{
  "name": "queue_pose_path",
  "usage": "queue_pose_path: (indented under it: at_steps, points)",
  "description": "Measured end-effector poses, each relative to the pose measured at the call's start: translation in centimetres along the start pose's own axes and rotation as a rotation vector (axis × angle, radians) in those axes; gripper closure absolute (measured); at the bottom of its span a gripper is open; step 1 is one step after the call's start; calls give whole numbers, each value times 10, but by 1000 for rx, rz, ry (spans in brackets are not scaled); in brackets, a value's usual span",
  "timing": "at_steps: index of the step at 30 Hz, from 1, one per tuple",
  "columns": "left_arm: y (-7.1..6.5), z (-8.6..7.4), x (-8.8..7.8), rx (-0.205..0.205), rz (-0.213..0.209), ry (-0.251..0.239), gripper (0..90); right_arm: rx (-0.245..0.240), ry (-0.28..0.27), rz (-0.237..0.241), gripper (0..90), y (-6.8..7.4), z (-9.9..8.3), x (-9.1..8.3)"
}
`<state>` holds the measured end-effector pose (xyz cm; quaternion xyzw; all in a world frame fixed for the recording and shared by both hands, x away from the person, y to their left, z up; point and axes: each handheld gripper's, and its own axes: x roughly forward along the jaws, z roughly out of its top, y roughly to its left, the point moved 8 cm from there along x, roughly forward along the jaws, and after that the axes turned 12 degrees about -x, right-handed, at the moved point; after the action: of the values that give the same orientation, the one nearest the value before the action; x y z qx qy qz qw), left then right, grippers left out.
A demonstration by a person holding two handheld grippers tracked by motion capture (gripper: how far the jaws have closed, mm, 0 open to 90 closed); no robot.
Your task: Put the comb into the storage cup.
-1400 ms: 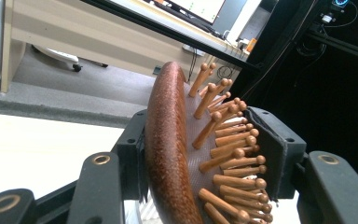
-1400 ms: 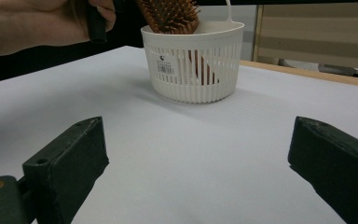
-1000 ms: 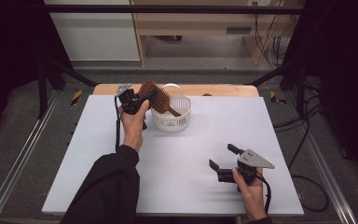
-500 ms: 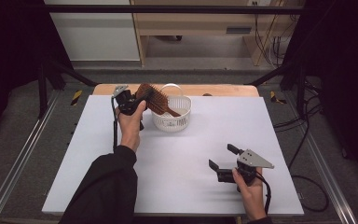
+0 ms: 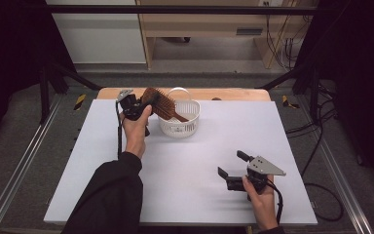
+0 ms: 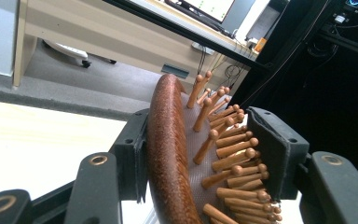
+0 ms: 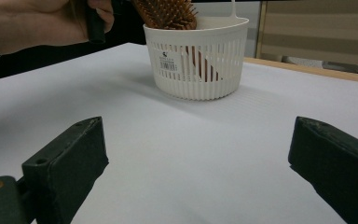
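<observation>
Clutching hairbrush (image 5: 161, 103) in left gripper (image 5: 137, 108), over basket (image 5: 179, 127), right gripper (image 5: 231, 169) released.

Brown wooden paddle hairbrush (image 5: 161, 103) with peg bristles, tilted, handle end down inside the basket, head up toward 10 o'clock over the rim. White slatted plastic basket (image 5: 179, 126), round, upright, at table's 12 o'clock edge, slightly left.

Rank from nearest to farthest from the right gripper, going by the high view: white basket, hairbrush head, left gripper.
1. white basket: up and left of the right gripper, near the table's far edge.
2. hairbrush head: over the basket's left rim, clamped.
3. left gripper: farthest left, jaws shut on the brush.
</observation>
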<state>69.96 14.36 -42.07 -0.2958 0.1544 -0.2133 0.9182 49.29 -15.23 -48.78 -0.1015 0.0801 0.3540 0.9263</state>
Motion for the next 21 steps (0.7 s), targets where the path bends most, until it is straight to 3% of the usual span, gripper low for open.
queue_pose_path:
  at_steps: [21]
  points:
    - [4, 0, 0, -5, 3, 4, 387, 1, 3, 4, 48, 0, -1, 1]
